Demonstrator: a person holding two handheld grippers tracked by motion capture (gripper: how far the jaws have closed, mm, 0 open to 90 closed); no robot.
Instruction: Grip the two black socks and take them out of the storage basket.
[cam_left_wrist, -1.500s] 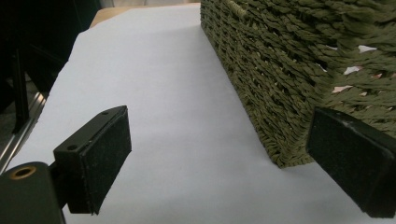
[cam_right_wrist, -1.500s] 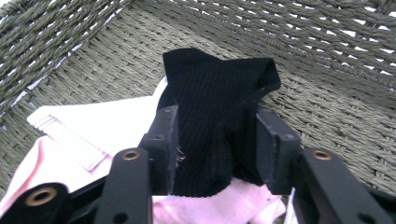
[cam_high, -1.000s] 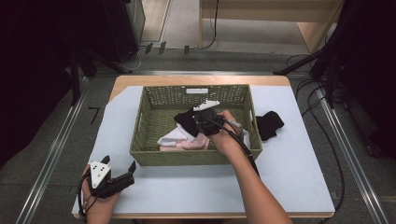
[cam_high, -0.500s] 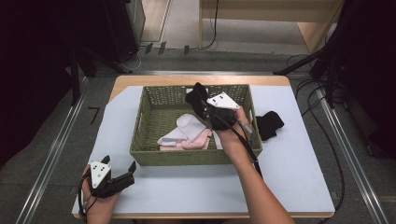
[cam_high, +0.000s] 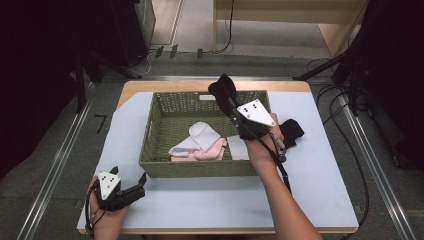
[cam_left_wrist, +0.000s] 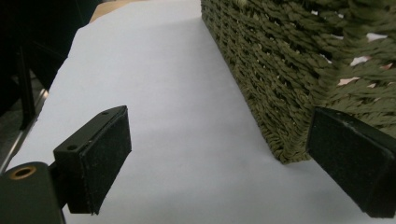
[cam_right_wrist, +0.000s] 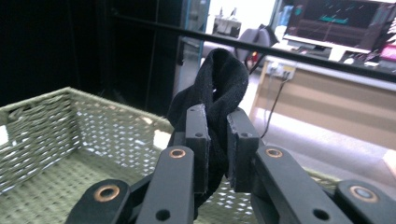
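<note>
Black sock up in the air above the far rim of the woven basket, pinched in the right gripper and lifted clear of the basket floor.

Left to right across the table, in the high view: left gripper low at the near left corner, resting on the pale table cover just outside the basket's near left corner. Fingers wide apart, nothing between them; in the left gripper view, one pad over bare cover, the other pad just beside the basket wall, whether touching it or not, cannot tell. Idle, by the look of it.

Next, inside the basket: a white sock lying over a pink sock, with a pale flat piece just beside them. All untouched at this moment.

Then the right gripper: fingers together, clamped on a fold of the black sock, cloth bunched between the pads and looping up above them in the right gripper view.

Farthest right, another black sock already out on the cover, just beside the basket's right wall.

Judged from the layout: emptying or sorting the basket partly done. One dark sock out, a second in hand and likely headed the same way, the light-coloured ones left inside.
</note>
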